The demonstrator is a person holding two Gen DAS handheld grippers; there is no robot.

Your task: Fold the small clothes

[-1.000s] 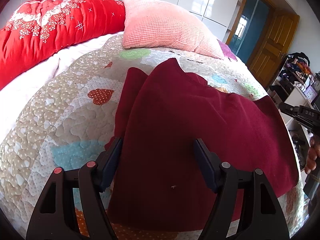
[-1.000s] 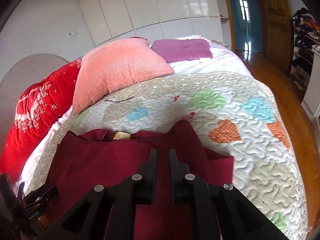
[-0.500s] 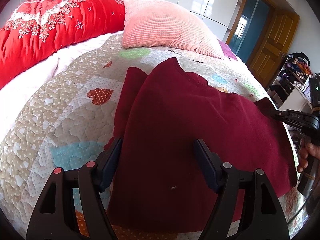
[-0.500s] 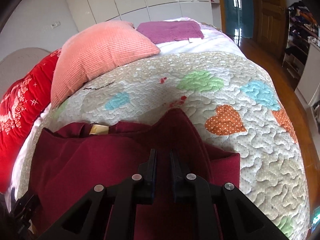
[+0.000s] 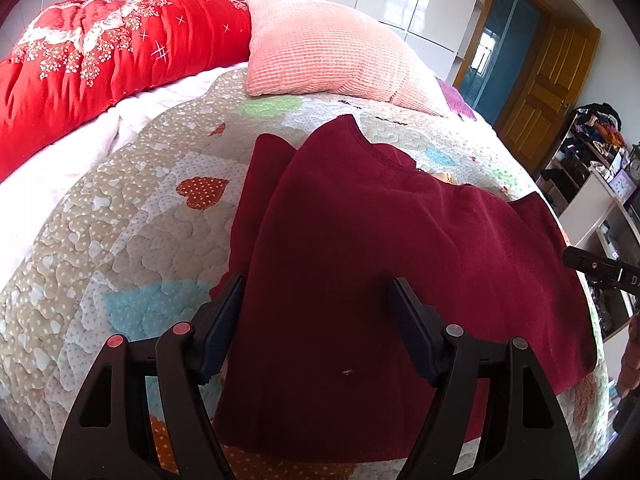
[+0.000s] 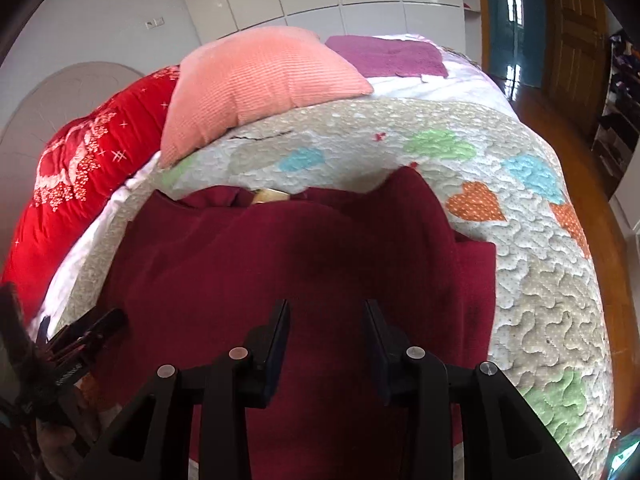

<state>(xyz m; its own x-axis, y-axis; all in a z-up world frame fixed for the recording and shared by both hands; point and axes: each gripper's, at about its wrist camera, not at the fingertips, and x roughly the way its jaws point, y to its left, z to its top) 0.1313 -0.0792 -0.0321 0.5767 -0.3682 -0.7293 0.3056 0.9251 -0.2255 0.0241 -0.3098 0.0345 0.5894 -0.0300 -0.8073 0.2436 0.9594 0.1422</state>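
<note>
A dark red garment (image 5: pixel 360 248) lies flat on the quilted bed, with one sleeve folded in along each side. It also shows in the right wrist view (image 6: pixel 304 264), with a tan neck label at its far edge. My left gripper (image 5: pixel 316 296) is open and empty, hovering over the garment's near left part. My right gripper (image 6: pixel 326 312) is open and empty above the garment's near middle. The right gripper's tip shows at the right edge of the left wrist view (image 5: pixel 596 268). The left gripper shows at the left edge of the right wrist view (image 6: pixel 80 340).
The heart-patterned quilt (image 5: pixel 132 248) covers the bed. A pink pillow (image 5: pixel 332 60) and a red floral duvet (image 5: pixel 100 56) lie at the head. A purple folded cloth (image 6: pixel 388 56) lies behind the pillow. Cluttered shelves (image 5: pixel 592 148) and a wooden door (image 5: pixel 540 88) stand to the right.
My right gripper has opened from shut and moved in lower over the garment. My left gripper stays open and has barely moved.
</note>
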